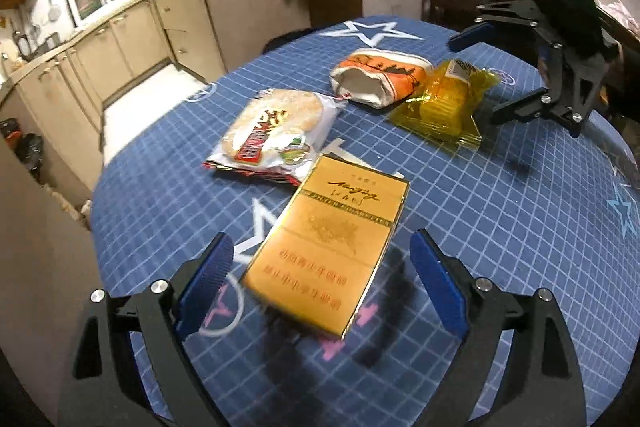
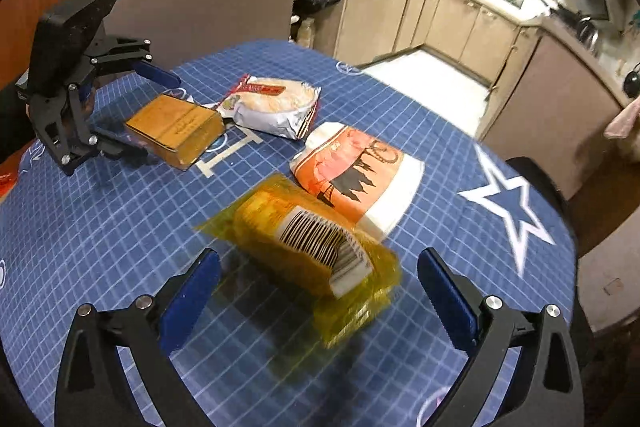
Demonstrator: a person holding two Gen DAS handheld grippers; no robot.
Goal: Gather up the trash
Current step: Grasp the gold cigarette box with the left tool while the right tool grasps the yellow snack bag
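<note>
Blue cloth: checked tablecloth with white stars, covering a round table.
Left gripper: jaws spread wide, blue ribbed pads on either side of the gold box, not pressing it.
Gold box: flat, glossy cigarette pack, lying on the cloth between those pads.
Cracker packet: crinkled white and red wrapper, just beyond the box.
Orange wrapper: crumpled paper, white inside, touching the yellow packet.
Yellow packet: clear yellow film, barcode label, lying between the right pads.
Right gripper: jaws wide, holding nothing.
</note>
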